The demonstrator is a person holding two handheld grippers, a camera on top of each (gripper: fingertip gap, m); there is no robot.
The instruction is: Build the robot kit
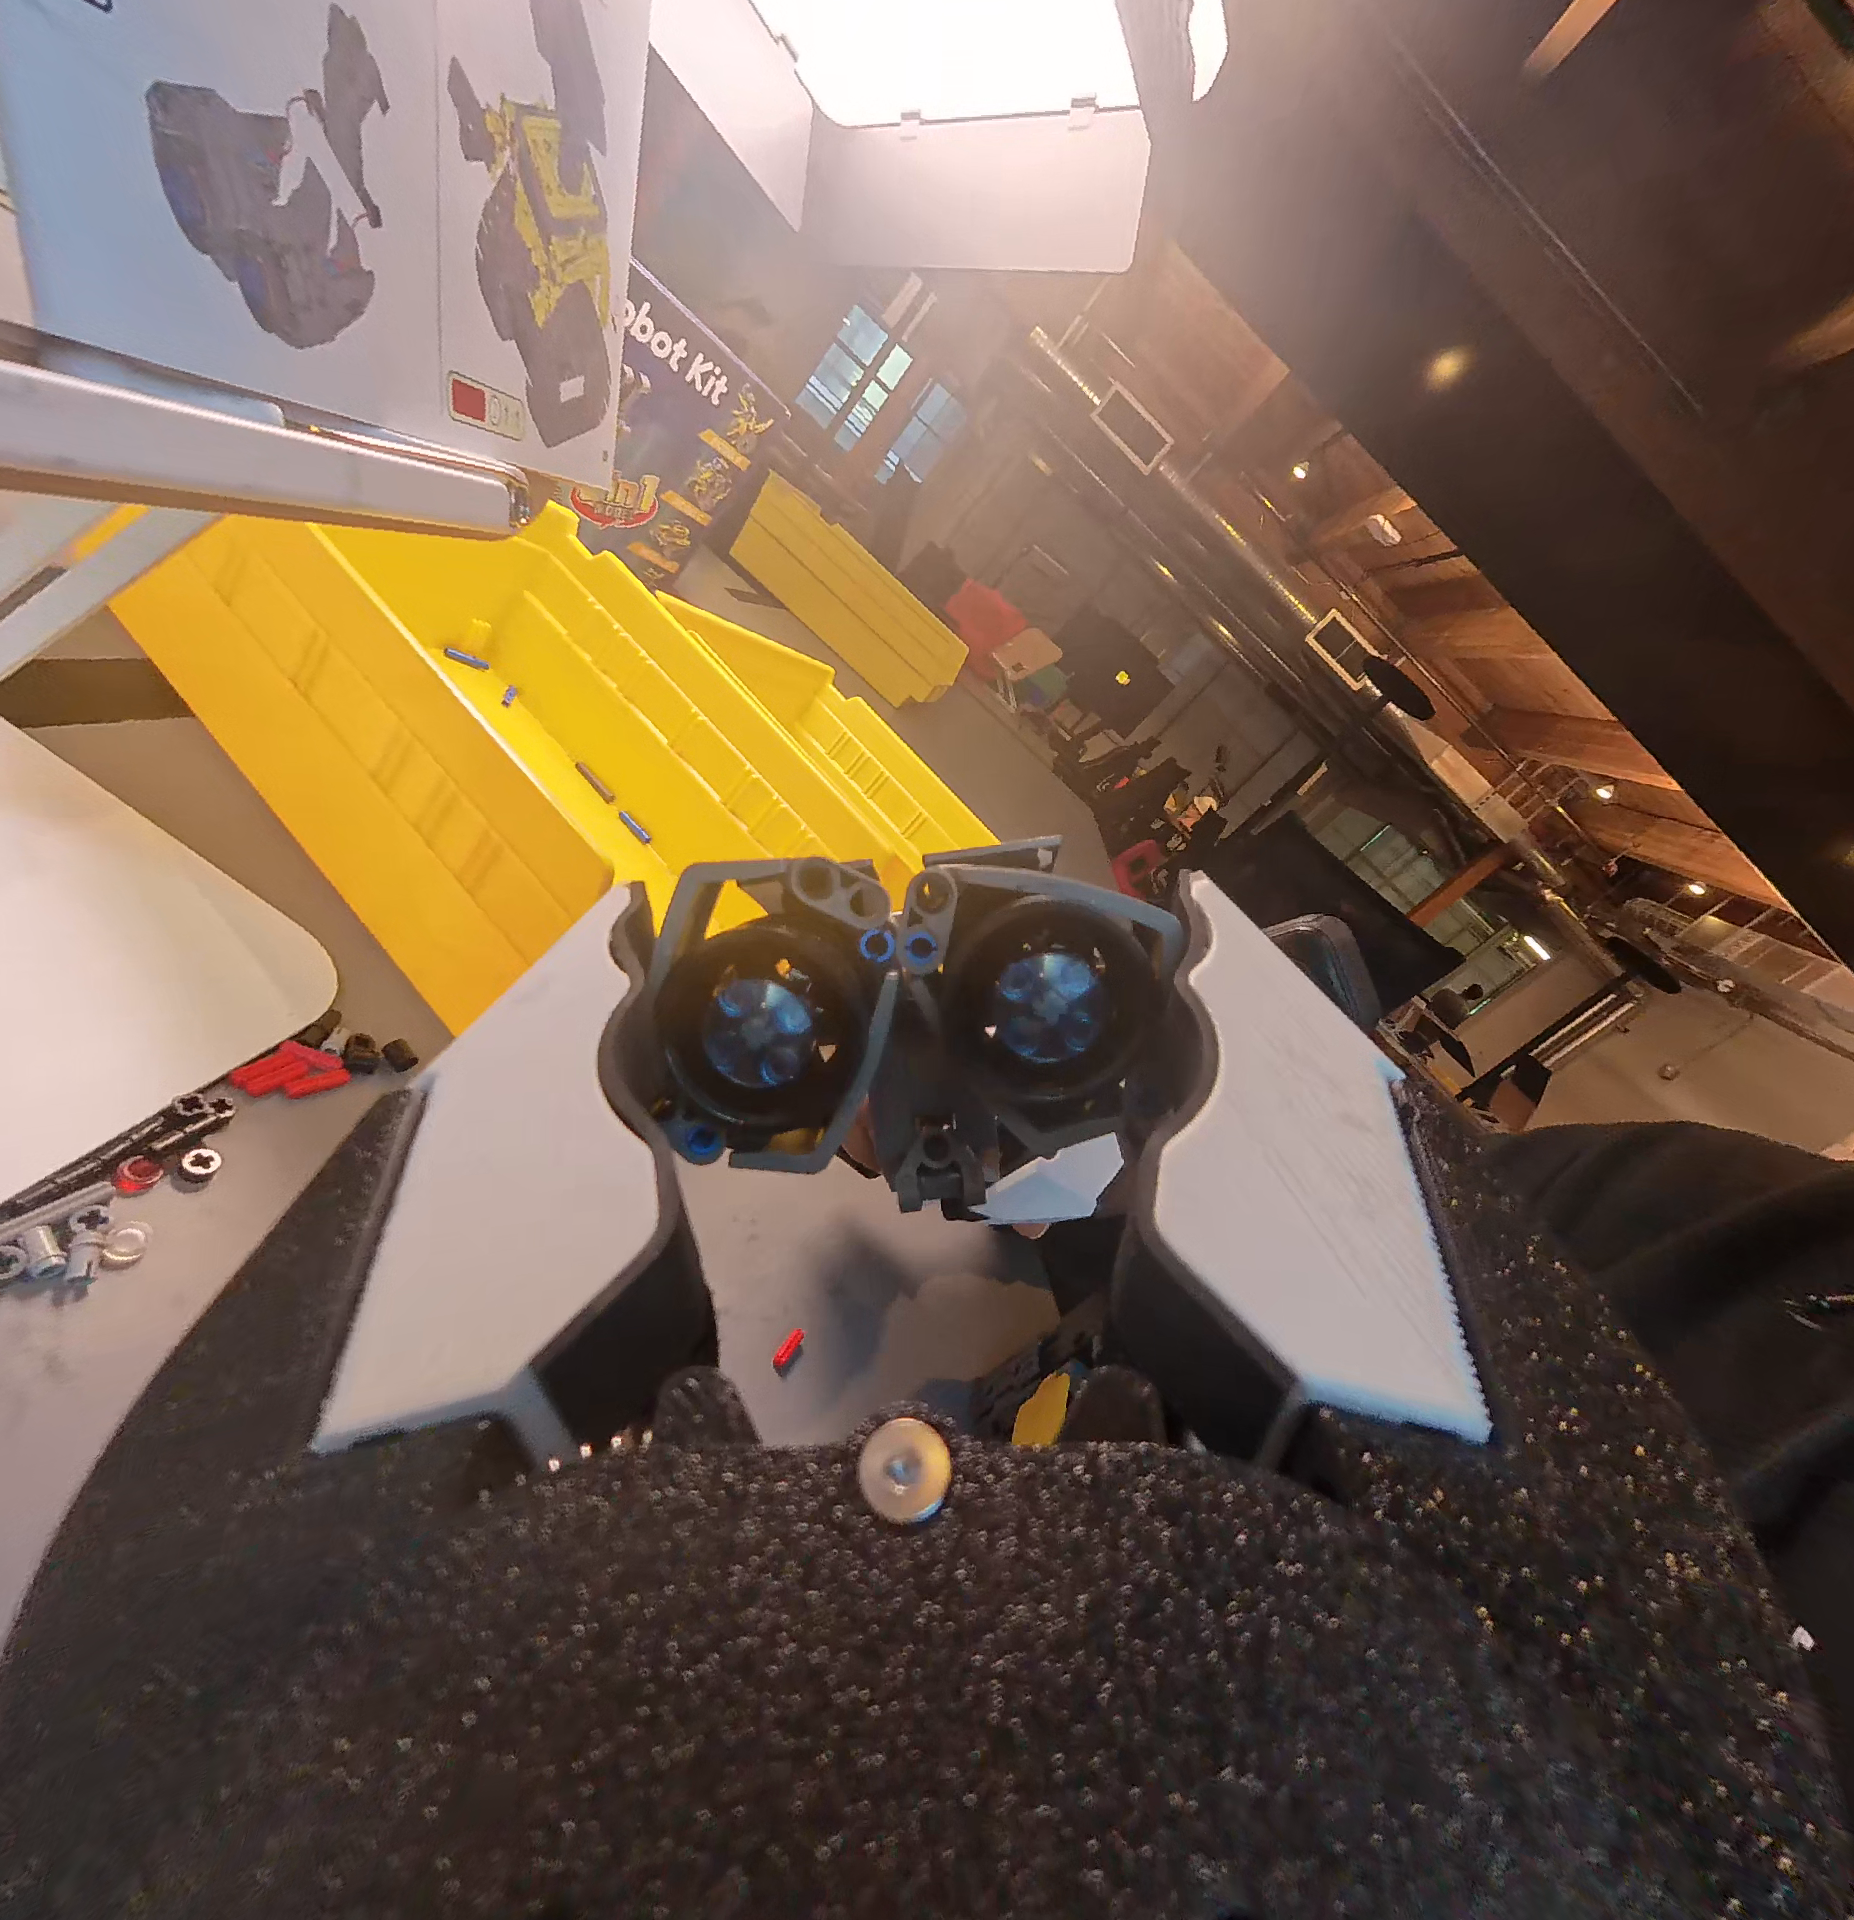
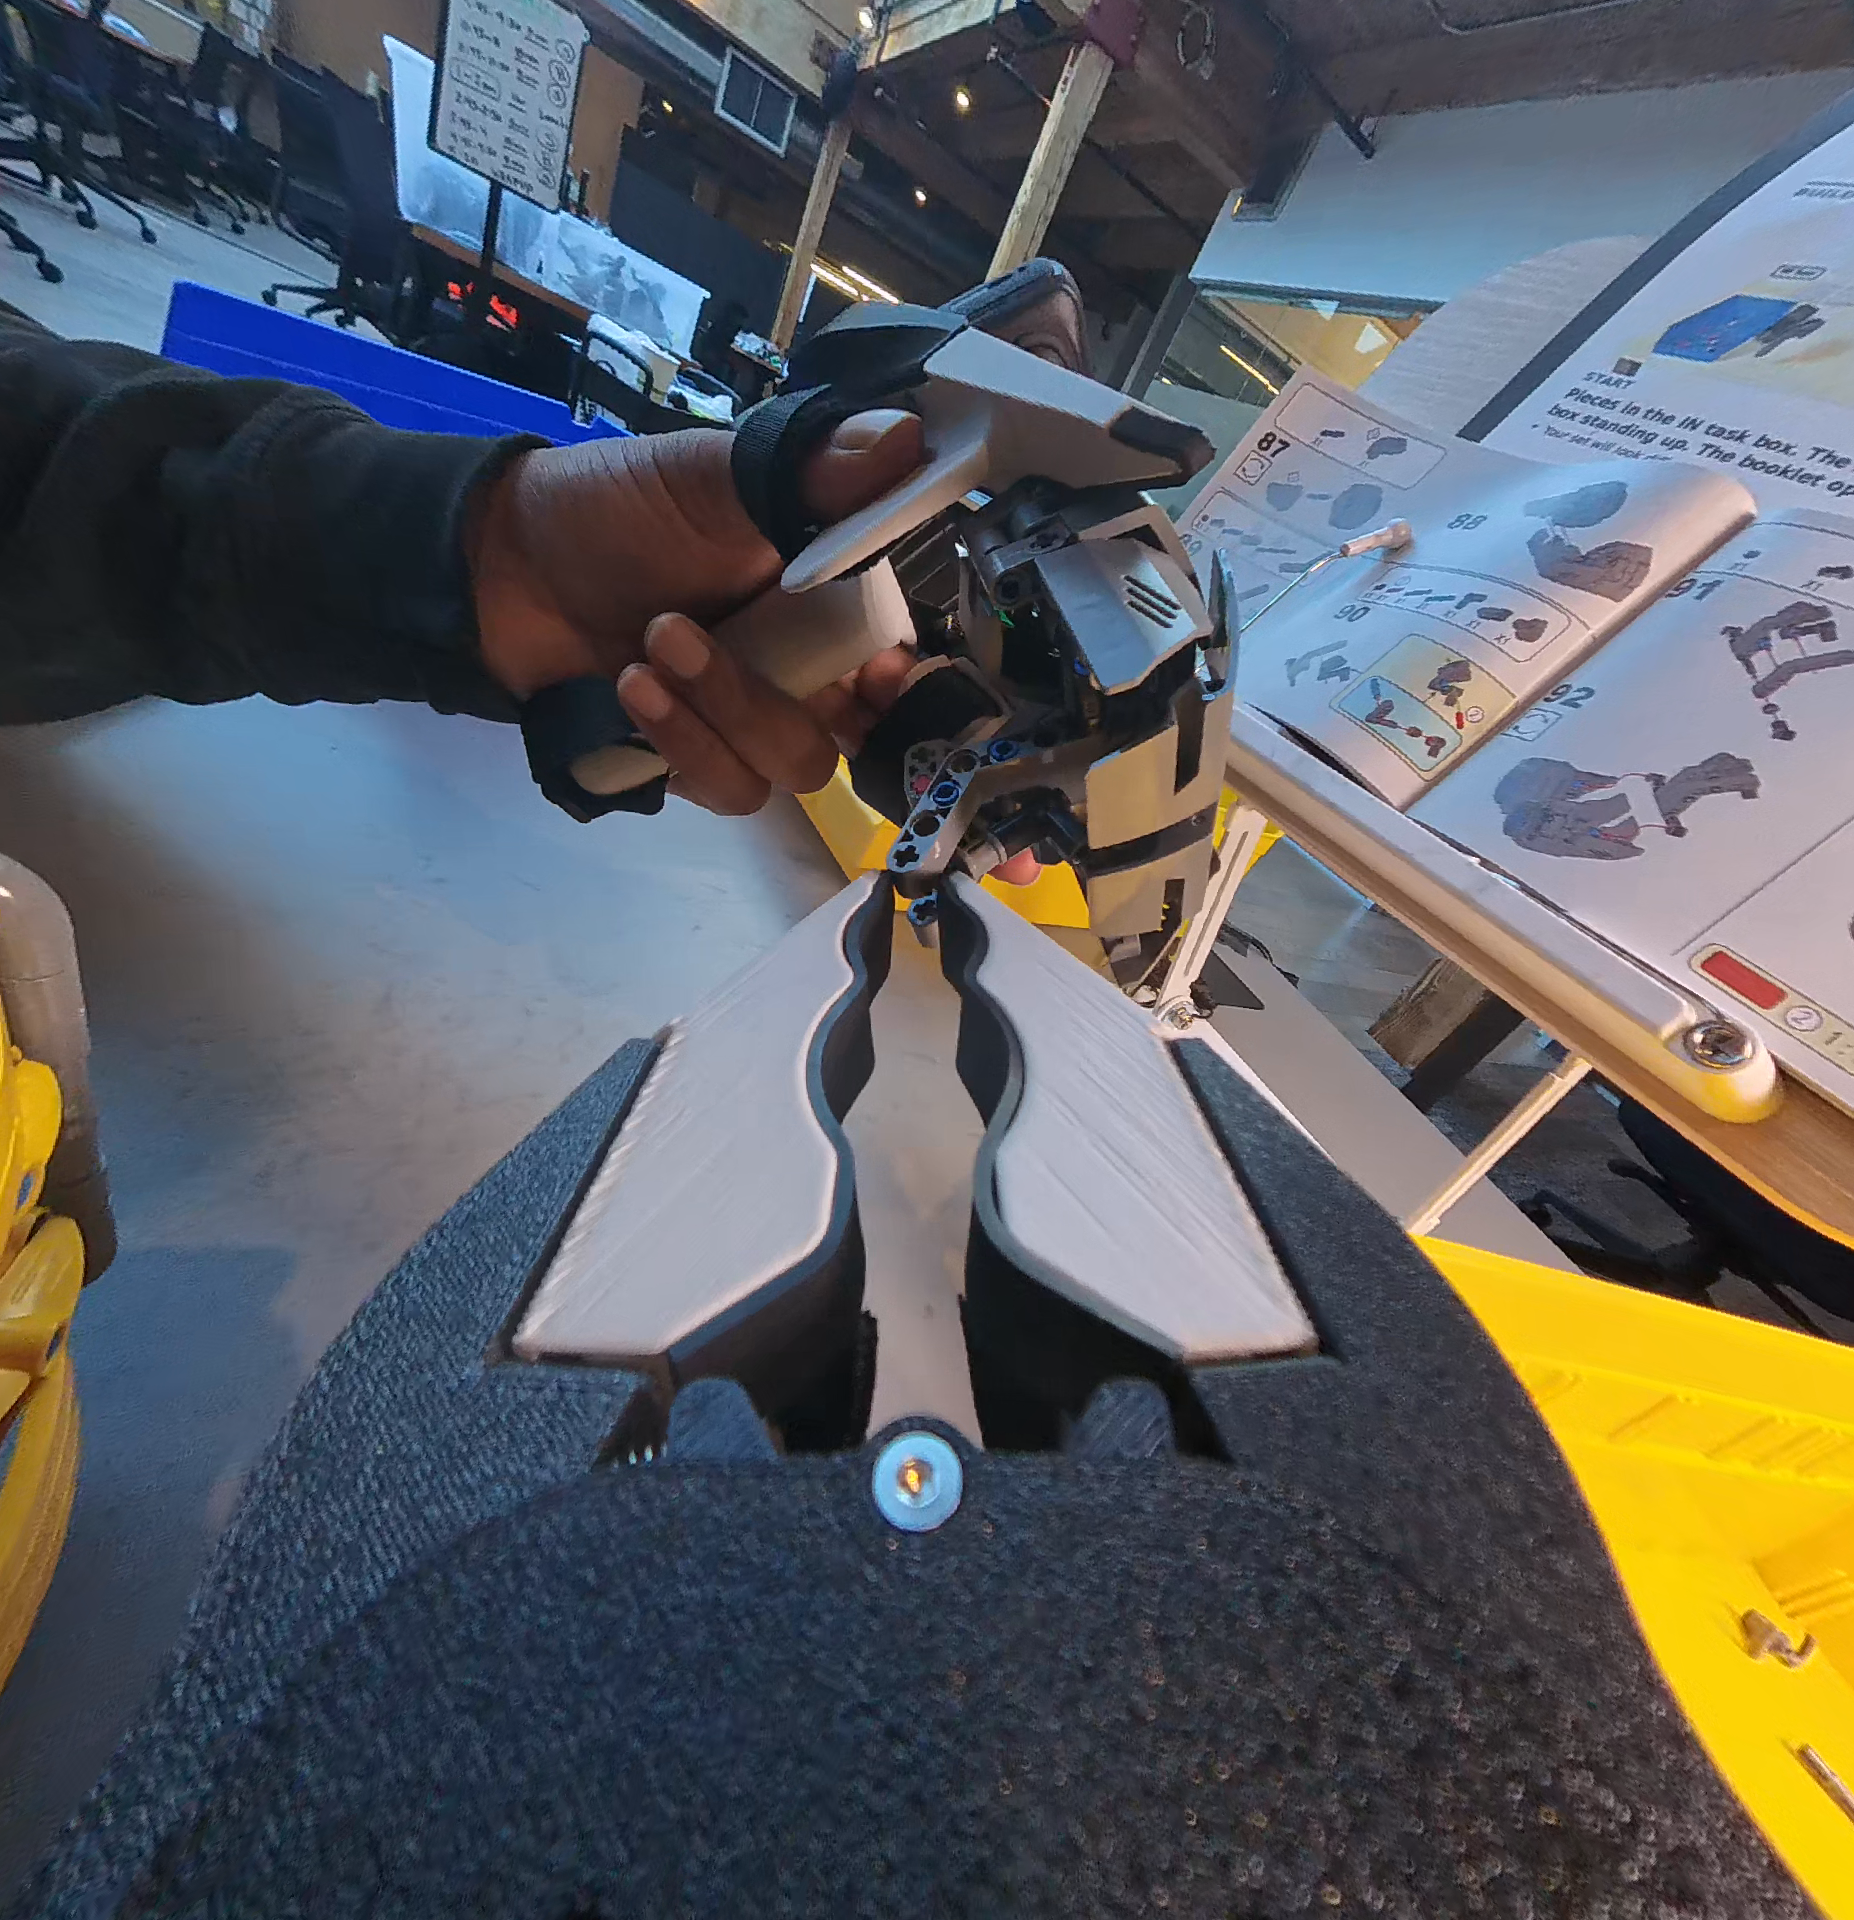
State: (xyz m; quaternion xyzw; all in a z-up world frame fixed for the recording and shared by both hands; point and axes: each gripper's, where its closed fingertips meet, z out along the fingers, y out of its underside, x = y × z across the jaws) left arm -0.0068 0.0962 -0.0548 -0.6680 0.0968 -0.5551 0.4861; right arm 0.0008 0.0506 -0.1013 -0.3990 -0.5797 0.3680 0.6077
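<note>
Grey brick model (image 1: 902,1029) sits clamped in our left gripper (image 1: 907,1039); our right gripper (image 2: 918,904) pinches its blue pin (image 2: 923,912). Printed booklet (image 2: 1588,665) stands nearby. Yellow tray (image 1: 466,707) holds small pins (image 1: 595,781).

Beyond the tongs we look into a large, dim workshop hall. Overhead we see dark timber beams (image 1: 1588,717) and a plank ceiling, dotted with small warm spot lamps (image 1: 1448,366). Far ahead of the left tongs a bank of paned windows (image 1: 881,390) lets in pale daylight, and a bright white glare fills the top of that view. Ahead of the right tongs two bare wooden posts (image 2: 1053,156) rise to the ceiling, with a whiteboard on a stand (image 2: 507,94) to their left and black office chairs (image 2: 29,135) on castors farther left. The floor (image 2: 310,935) there is smooth grey concrete.
</note>
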